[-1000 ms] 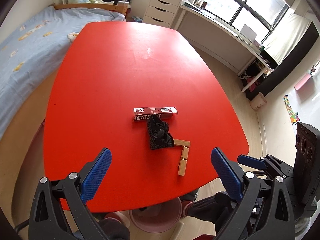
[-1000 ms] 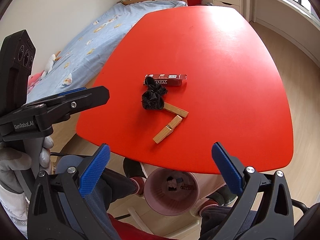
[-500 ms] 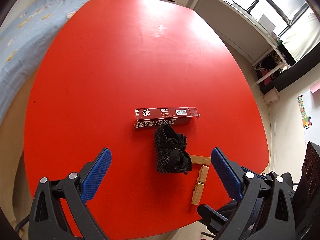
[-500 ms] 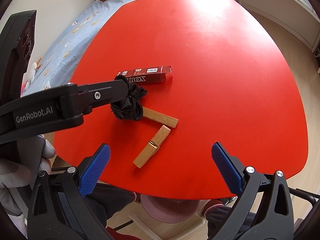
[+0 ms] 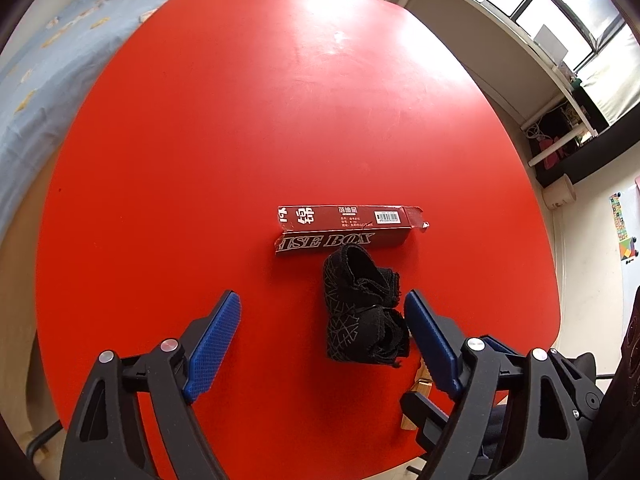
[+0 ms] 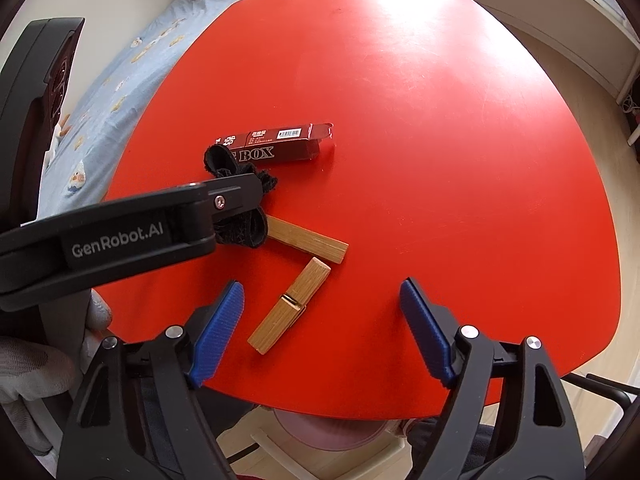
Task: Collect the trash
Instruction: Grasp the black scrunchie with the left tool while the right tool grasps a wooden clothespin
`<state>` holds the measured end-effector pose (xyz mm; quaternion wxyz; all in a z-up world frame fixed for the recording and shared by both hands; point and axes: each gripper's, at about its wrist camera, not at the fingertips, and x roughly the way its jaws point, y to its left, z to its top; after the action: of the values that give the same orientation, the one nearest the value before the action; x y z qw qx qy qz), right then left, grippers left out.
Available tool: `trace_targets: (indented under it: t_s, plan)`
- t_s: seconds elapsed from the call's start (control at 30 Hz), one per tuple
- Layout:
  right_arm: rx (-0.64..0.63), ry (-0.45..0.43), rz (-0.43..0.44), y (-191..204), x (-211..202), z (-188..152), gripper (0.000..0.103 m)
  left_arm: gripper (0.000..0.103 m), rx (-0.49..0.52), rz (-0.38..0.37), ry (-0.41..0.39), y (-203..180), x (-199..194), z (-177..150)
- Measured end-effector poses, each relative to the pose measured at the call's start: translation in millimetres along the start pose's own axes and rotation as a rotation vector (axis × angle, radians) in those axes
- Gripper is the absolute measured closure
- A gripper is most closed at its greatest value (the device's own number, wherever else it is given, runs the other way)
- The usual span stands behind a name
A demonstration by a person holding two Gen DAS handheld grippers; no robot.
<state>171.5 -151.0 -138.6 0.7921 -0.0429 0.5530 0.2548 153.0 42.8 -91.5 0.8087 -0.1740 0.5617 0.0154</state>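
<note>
wooden clothespin point(image 6: 290, 306) whole in right view, half-hidden in left point(image 5: 418, 400)

Cloth point(image 5: 362, 304) before box point(image 5: 348, 224), clothespins point(image 6: 298, 280) right, on table point(image 5: 240, 120)

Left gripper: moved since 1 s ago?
Yes. The left gripper has advanced over the red table toward the black cloth, which now lies between its open fingers, near the right one.

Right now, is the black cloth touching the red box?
Touching. In the left wrist view the black cloth has its far end lying against the red box's front face, covering part of the lettering; the right wrist view shows the same overlap.
</note>
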Motion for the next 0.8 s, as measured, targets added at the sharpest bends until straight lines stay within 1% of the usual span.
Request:
trace_targets:
  t_s: [0.1,0.17,0.23,0.3,0.4,0.47,0.53,0.57,0.63,0.7,0.77,0.8]
  plan:
    - [-0.019,-0.003,-0.017,0.7,0.0,-0.8,0.032,0.030,0.002,-0.005,-0.003,-0.2,-0.5,0.2]
    - [-0.036,-0.005,-0.032,2.9,0.7,-1.0,0.034,0.035,0.008,-0.010,-0.003,-1.9,-1.0,0.9]
    - [-0.053,-0.006,-0.051,4.3,1.2,-1.3,0.039,0.041,0.014,-0.018,-0.002,-3.9,-1.1,1.6]
    - [-0.066,-0.008,-0.067,5.6,1.4,-1.2,0.046,0.049,0.018,-0.026,-0.002,-6.2,-1.6,1.2]
    - [-0.079,-0.008,-0.084,6.1,1.2,-1.2,0.052,0.060,0.031,-0.038,-0.001,-8.7,-2.0,0.4]
    - [-0.083,-0.010,-0.090,5.2,0.4,-1.7,0.055,0.065,0.036,-0.044,-0.002,-10.6,-0.7,0.5]
    - [-0.086,-0.011,-0.098,3.9,-0.7,-2.5,0.059,0.066,0.040,-0.043,-0.005,-10.5,-0.7,-0.9]
    - [-0.088,-0.013,-0.101,4.3,-0.7,-2.6,0.062,0.067,0.041,-0.044,-0.006,-10.8,-0.6,-1.2]
    - [-0.086,-0.013,-0.103,2.7,-1.7,-2.6,0.072,0.067,0.039,-0.046,-0.010,-9.3,-1.6,-0.4]
    - [-0.082,-0.012,-0.102,0.7,-2.8,-3.1,0.084,0.068,0.039,-0.049,-0.015,-7.0,-2.8,-1.6]
    - [-0.080,-0.011,-0.101,-2.6,-4.6,-4.6,0.090,0.068,0.039,-0.053,-0.020,-6.4,-3.2,-1.7]
    - [-0.078,-0.011,-0.098,-4.0,-5.1,-4.6,0.090,0.069,0.039,-0.056,-0.023,-6.4,-4.0,-3.0]
